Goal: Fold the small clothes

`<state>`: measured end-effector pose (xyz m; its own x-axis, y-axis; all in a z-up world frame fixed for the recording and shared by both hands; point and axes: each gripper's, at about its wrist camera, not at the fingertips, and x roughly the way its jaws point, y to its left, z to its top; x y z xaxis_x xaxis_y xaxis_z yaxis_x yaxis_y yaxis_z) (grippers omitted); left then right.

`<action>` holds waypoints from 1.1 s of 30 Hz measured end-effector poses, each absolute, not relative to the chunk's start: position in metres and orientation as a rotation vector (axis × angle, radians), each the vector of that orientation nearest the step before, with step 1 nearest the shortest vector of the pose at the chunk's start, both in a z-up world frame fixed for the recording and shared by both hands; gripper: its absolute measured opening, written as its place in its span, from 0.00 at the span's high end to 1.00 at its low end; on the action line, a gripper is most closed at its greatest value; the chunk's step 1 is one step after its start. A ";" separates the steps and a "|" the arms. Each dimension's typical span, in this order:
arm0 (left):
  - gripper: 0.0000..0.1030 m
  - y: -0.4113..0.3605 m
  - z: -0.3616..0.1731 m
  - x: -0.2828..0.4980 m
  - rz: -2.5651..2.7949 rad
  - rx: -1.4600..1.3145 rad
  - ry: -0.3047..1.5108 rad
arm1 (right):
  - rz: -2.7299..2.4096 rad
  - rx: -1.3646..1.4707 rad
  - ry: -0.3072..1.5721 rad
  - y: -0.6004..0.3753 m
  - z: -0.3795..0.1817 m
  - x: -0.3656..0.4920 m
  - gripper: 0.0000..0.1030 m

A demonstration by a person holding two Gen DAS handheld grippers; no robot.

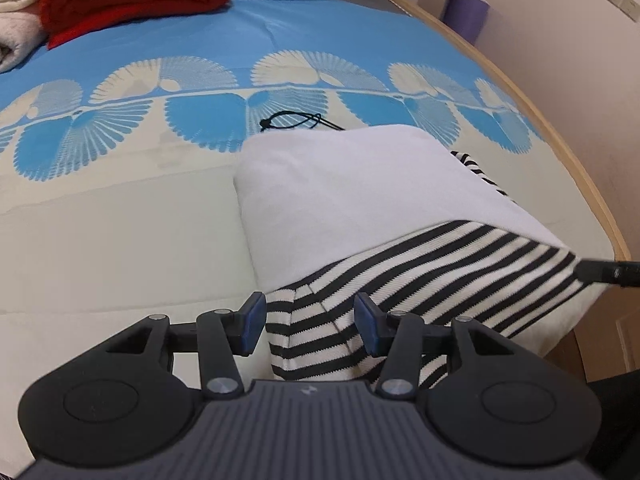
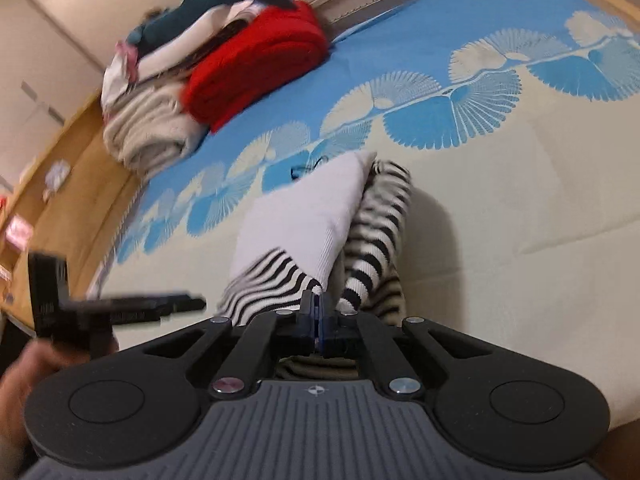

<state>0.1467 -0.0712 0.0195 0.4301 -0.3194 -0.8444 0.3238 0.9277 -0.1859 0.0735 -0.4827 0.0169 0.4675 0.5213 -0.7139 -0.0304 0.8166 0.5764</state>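
Bed cover [image 1: 120, 240] bears a folded stack [image 2: 256, 68] at the far side — earlier items done. Striped garment [image 1: 440, 264], part-folded, lies near the edge. Left gripper [image 1: 310, 326] open astride its corner; right gripper [image 2: 318, 320] closed — whether it pinches cloth cannot be told.

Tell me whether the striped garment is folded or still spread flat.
Partly folded. The striped garment is doubled over, its white inner side turned up over the stripes, bunched on the bed cover. It is not yet a neat stack.
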 end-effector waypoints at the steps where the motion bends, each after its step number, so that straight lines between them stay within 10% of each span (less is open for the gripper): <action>1: 0.48 -0.073 0.018 0.146 -0.412 0.012 1.057 | 0.347 0.518 1.081 -0.485 0.011 0.072 1.00; 22: 0.16 -0.109 -0.056 0.160 -0.379 0.227 1.225 | 0.197 -0.099 1.359 -0.406 -0.067 0.090 0.98; 29: 0.18 -0.064 -0.010 0.170 -0.371 0.051 1.171 | 0.117 0.217 1.014 -0.445 -0.005 0.087 0.63; 33: 0.37 -0.049 0.007 0.186 -0.316 -0.052 1.100 | 0.138 0.268 1.035 -0.436 -0.014 0.104 0.57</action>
